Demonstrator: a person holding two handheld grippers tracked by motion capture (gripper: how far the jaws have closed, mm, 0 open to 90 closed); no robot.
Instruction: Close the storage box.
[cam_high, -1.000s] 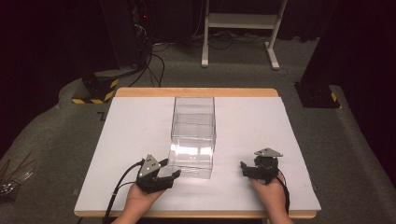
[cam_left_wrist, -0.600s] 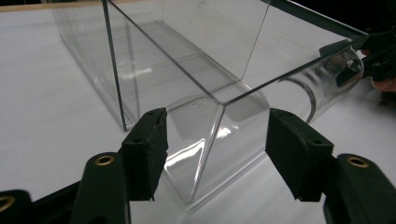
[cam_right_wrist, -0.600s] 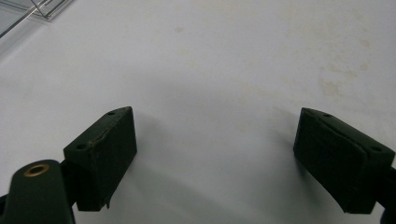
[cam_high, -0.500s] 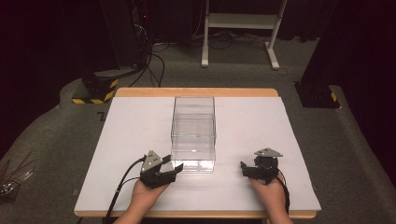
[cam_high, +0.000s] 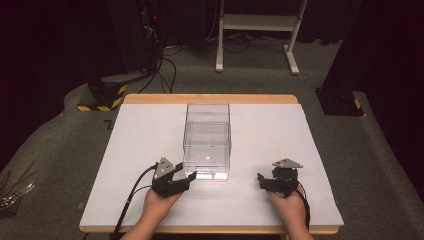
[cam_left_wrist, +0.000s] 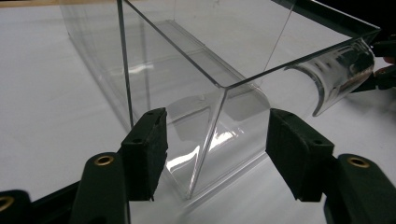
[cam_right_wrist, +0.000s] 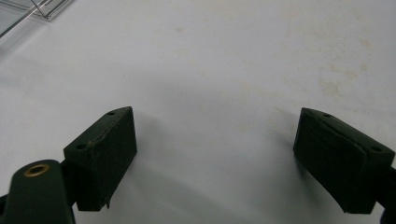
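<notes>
A clear, open-topped acrylic box (cam_high: 207, 142) stands in the middle of the white table (cam_high: 140, 145). My left gripper (cam_high: 186, 179) rests at the box's near left corner, open. In the left gripper view the two pads (cam_left_wrist: 145, 151) stand on either side of the box's (cam_left_wrist: 187, 70) near vertical corner edge, not touching it. My right gripper (cam_high: 261, 181) sits to the right of the box, near the front edge, open, with bare table between its pads (cam_right_wrist: 105, 151). A corner of the box (cam_right_wrist: 28, 11) shows at the top left of the right gripper view.
The table has a wooden rim (cam_high: 210, 98). Behind it on the grey floor are a white stand (cam_high: 257, 30), a dark rack with cables (cam_high: 145, 35) and a yellow-and-black striped base (cam_high: 100, 102). White surface lies open on both sides of the box.
The left gripper has edged forward and right to the box's near corner. The box's near end now sits slightly farther from the person. The right gripper has stayed put.
</notes>
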